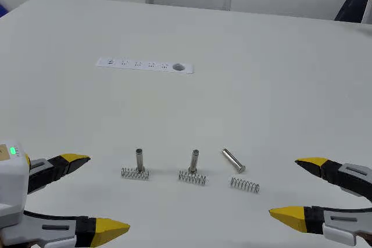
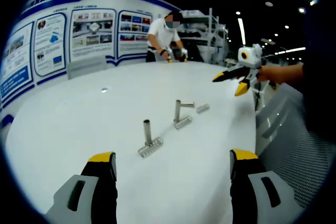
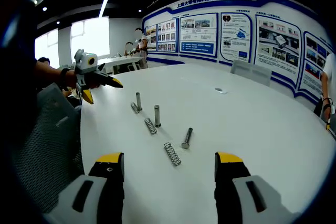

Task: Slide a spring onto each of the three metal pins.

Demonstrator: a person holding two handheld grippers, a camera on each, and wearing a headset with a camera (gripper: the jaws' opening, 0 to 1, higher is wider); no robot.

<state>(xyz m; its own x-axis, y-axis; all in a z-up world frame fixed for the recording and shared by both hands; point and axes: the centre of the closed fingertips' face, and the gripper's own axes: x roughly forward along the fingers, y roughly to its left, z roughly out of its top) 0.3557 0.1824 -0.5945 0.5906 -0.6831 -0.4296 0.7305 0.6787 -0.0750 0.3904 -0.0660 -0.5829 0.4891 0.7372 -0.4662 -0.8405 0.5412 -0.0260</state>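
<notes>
Three metal pins sit in a row on the white table (image 1: 244, 85). The left pin (image 1: 139, 159) and the middle pin (image 1: 193, 160) stand upright, and the right pin (image 1: 233, 160) lies tilted on its side. A loose spring lies in front of each: left spring (image 1: 135, 173), middle spring (image 1: 192, 178), right spring (image 1: 244, 185). My left gripper (image 1: 104, 193) is open at the lower left, apart from the pins. My right gripper (image 1: 285, 187) is open at the lower right. Both hold nothing. The left gripper view shows its yellow fingertips (image 2: 102, 158) wide apart.
A white power strip (image 1: 144, 65) lies flat farther back on the table. A person (image 2: 164, 32) stands at the table's far side. A mesh chair back (image 3: 52, 129) is beside the near edge.
</notes>
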